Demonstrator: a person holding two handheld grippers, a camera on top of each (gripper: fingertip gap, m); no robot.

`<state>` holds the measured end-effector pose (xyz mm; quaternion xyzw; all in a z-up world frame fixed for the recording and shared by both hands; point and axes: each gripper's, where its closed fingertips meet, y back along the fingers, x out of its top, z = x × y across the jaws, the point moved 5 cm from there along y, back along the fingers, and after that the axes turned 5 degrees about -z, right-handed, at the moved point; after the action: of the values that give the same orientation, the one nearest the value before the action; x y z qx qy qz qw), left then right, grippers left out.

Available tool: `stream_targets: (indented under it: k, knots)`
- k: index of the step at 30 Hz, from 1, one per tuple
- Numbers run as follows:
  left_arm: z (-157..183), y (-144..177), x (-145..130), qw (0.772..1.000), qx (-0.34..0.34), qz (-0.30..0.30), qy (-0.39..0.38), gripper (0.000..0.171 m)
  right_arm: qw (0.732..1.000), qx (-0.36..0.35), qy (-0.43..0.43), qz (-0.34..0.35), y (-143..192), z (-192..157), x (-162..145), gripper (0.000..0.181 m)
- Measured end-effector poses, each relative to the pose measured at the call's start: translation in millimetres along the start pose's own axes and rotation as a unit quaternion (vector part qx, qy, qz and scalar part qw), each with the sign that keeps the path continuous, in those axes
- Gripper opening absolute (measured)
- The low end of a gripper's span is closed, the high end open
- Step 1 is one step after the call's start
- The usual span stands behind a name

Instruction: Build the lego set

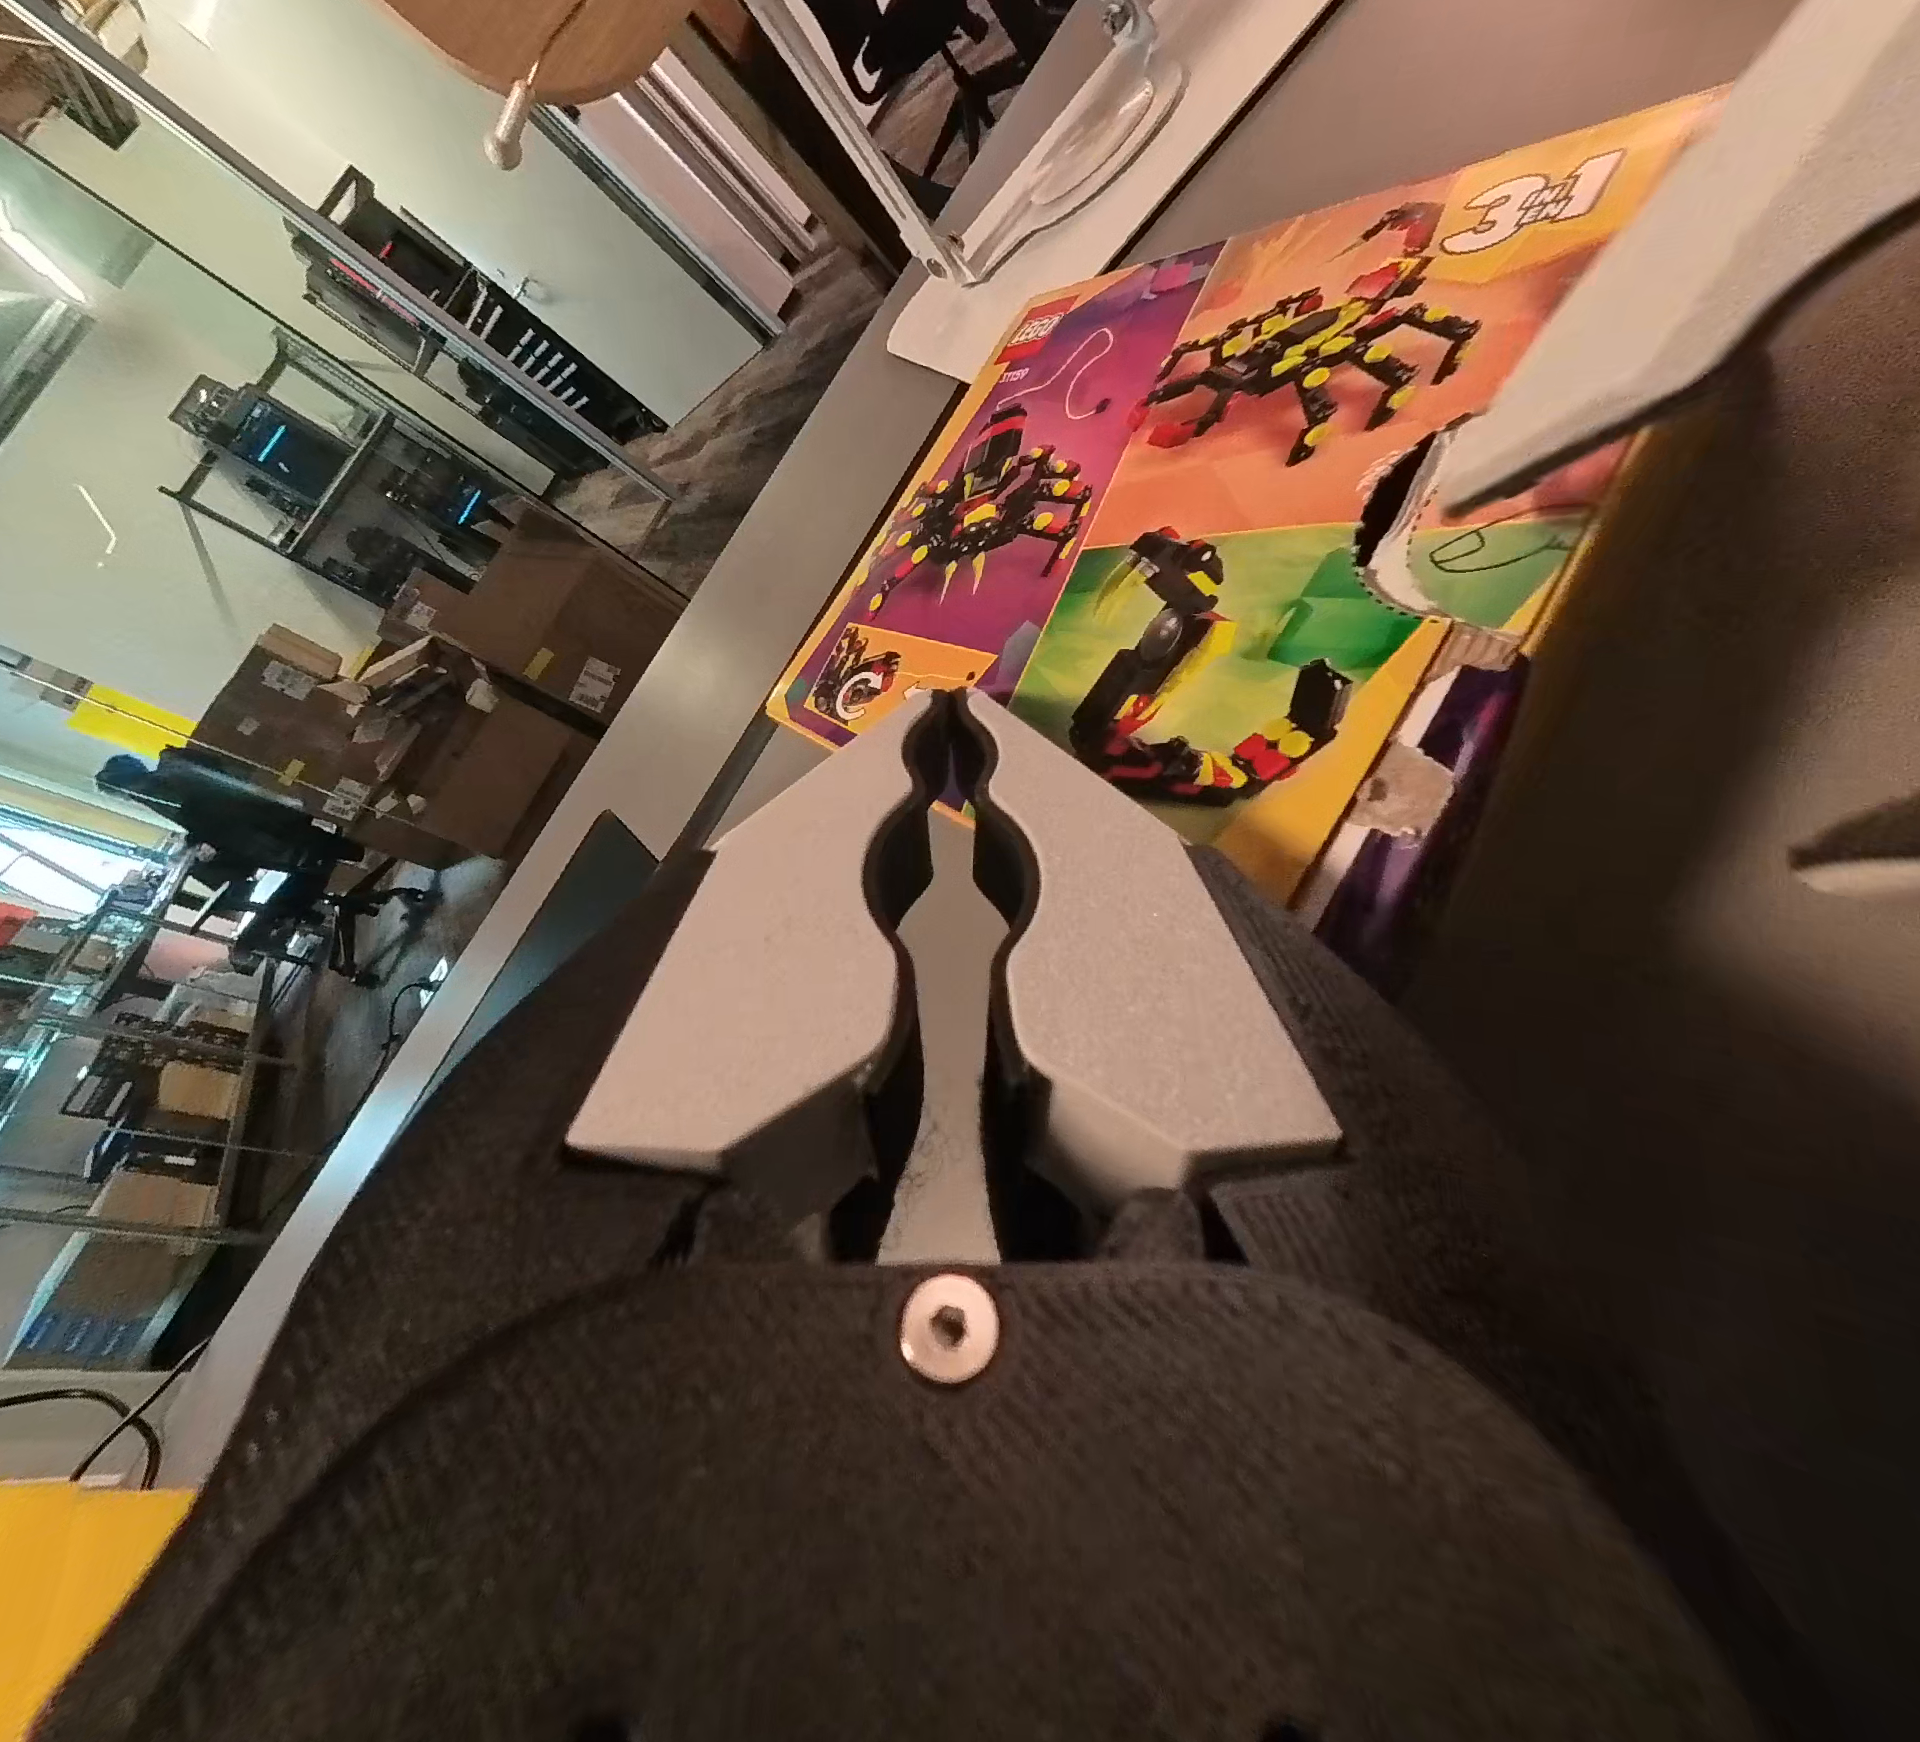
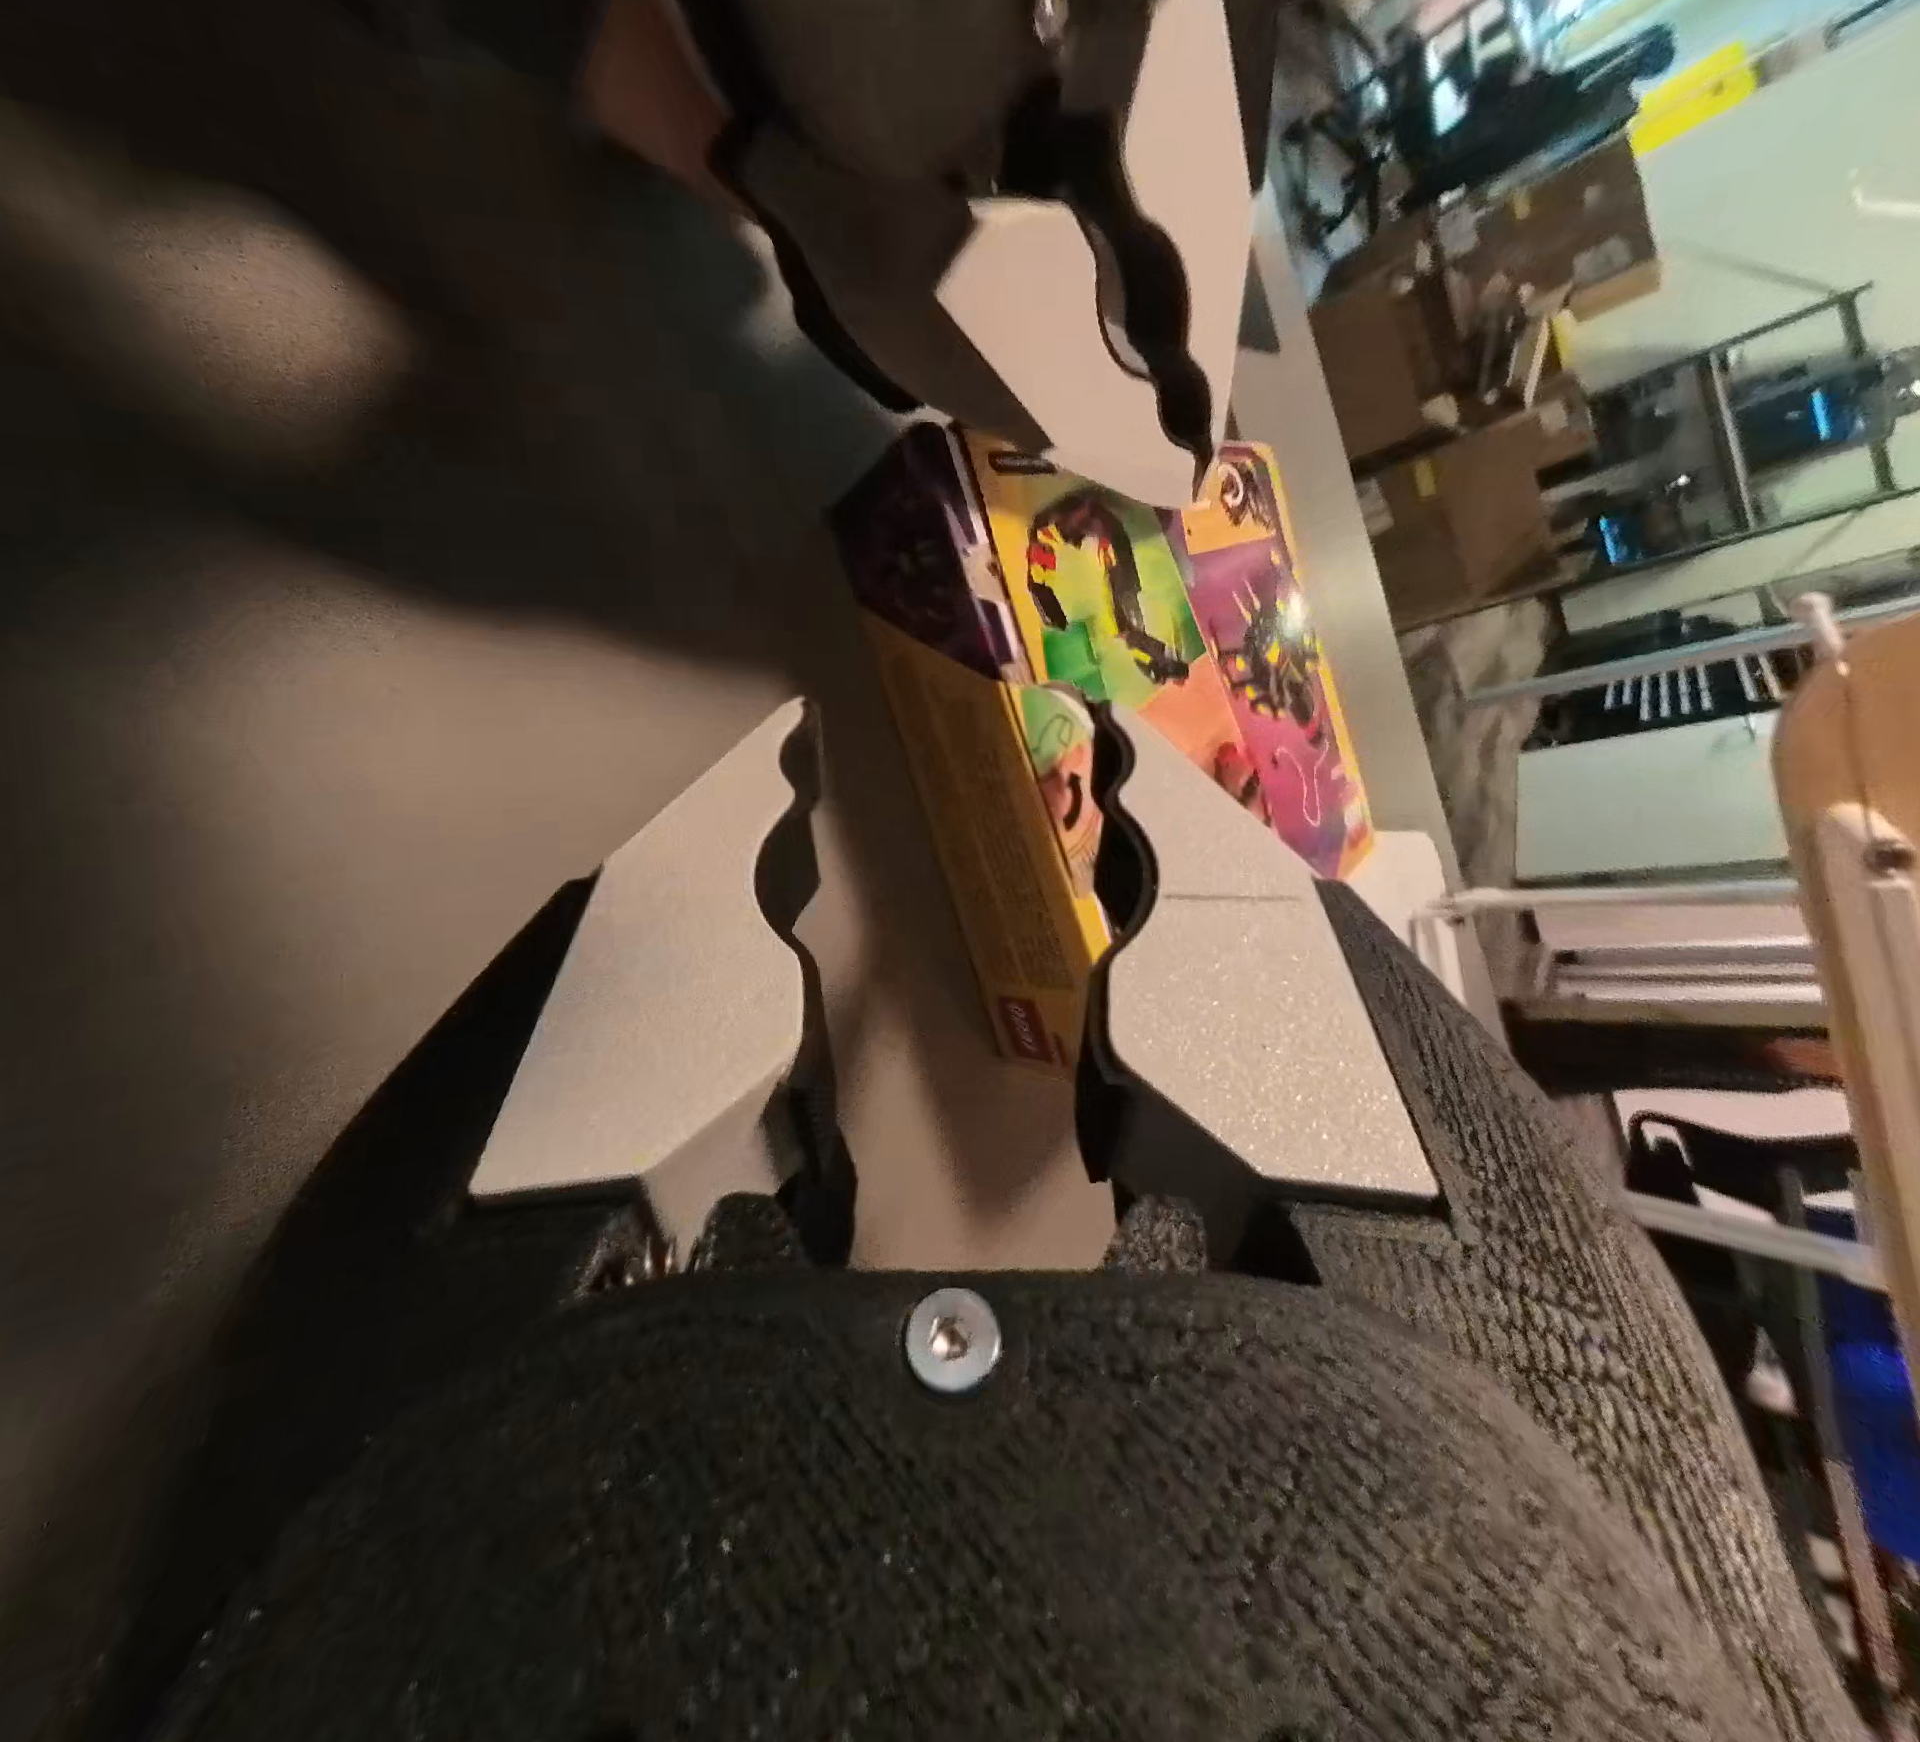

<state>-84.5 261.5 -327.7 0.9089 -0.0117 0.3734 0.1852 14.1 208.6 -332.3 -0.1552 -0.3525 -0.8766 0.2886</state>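
Your left gripper (image 1: 948, 705), jaws pinched together and empty, sits mid-frame; your right gripper (image 2: 956, 736) gapes wide around the lego box (image 2: 997, 861) edge.

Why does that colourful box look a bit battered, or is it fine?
The lego box is damaged: a ragged hole torn in its top face near one end, edged with bare white cardboard. It lies flat on the grey table. Nothing has spilled.
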Motion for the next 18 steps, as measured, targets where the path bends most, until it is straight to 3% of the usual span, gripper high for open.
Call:
stream_targets:
  k: [4, 7, 9, 18]
  knots:
    - [0.2, -0.5, 0.3, 1.000, -0.002, -0.007, -0.010, 0.000, 0.998, 0.036, 0.003, -0.051, -13.7, 5.8, -6.7, 0.046]
    - [0.3, -0.9, 0.3, 1.000, -0.004, -0.010, -0.014, 0.000, 0.997, 0.027, 0.025, -0.072, -16.2, 10.5, -8.2, 0.024]
    - [0.3, -0.9, 0.1, 1.000, -0.005, -0.010, -0.013, 0.000, 0.996, 0.034, 0.038, -0.078, -16.3, 9.1, -8.6, 0.019]
    - [6.4, -4.0, 7.0, 0.999, 0.004, -0.027, -0.031, 0.000, 0.990, -0.042, 0.130, -0.029, -2.1, -14.6, -3.9, 0.012]
